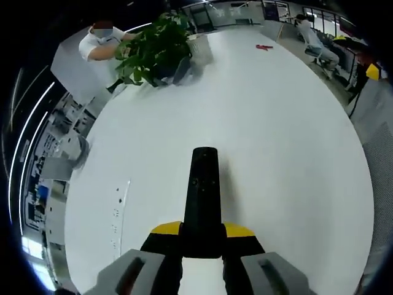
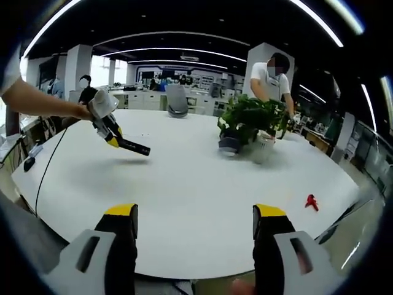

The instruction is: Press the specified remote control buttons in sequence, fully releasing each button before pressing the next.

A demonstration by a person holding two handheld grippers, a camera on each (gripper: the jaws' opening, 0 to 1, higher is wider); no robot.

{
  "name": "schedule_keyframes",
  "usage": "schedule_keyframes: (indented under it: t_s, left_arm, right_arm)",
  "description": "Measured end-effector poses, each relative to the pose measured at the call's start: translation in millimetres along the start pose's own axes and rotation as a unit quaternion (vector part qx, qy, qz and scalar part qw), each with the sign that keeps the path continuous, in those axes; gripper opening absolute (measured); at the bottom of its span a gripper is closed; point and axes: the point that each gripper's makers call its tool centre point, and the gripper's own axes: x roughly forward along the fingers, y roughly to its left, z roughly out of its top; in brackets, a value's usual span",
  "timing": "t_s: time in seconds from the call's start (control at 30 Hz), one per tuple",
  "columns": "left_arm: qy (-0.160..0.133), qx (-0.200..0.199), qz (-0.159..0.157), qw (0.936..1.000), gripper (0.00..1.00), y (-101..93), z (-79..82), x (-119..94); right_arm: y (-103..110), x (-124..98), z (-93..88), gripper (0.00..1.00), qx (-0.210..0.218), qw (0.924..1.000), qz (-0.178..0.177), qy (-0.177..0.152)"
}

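1. The left gripper (image 1: 202,243) clamps the near end of a black remote (image 1: 203,196), held out above the white table (image 1: 276,123).
2. The right gripper (image 2: 194,227) hangs wide, holding nothing.
3. The remote's buttons are too small to read.
4. A potted plant (image 2: 252,123) and a small red thing (image 2: 312,201) sit on the table, in an open office.

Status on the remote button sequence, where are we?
Done: the left gripper is shut on the black remote, holding it above the white table. In hand: the right gripper is open and apart from it, nothing between its jaws. Left: the presses. Whether any were already made can't be told.
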Motion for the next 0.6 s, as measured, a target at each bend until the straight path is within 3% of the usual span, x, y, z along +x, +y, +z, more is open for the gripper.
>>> schedule_keyframes:
  t_s: [0.4,0.6]
  left_arm:
    - [0.017,0.018,-0.002,0.9997,0.22,35.4,-2.4,18]
    - [0.031,0.026,-0.013,0.9991,0.23,41.7,-8.0,28]
  right_arm:
    - [-4,3,-7.9,0.78,-0.004,0.9997,-0.008,0.022]
    - [-3,5,-10.6,0.77,-0.007,0.9995,-0.006,0.03]
